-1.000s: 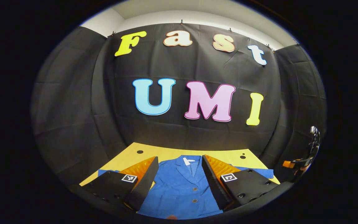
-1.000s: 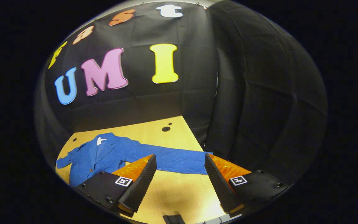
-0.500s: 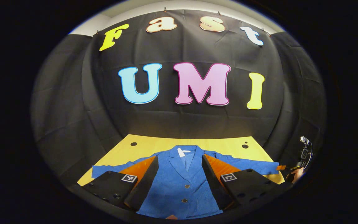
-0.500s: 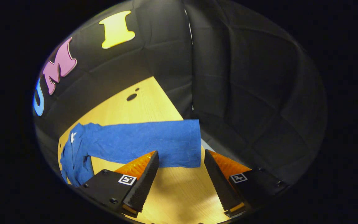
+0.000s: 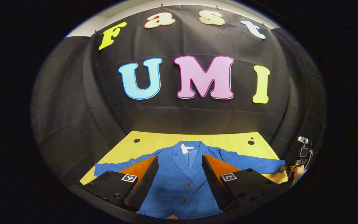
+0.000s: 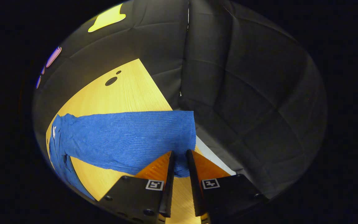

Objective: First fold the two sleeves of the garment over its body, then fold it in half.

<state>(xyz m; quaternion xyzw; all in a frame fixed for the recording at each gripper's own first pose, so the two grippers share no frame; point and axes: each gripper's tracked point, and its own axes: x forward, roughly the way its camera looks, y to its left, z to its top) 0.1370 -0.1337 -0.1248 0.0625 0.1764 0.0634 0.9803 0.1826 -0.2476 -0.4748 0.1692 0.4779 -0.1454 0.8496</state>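
The right gripper is pinching the cuff of the right sleeve at six o'clock, so it should be lifting just clear and carrying toward nine o'clock over the blue garment on the table, while the left gripper is hanging wide open, holding nothing.

Garment: my blue buttoned jacket, lying flat, front up, collar away from me.
Sleeves: both spread sideways; right sleeve cuff at the table's edge.
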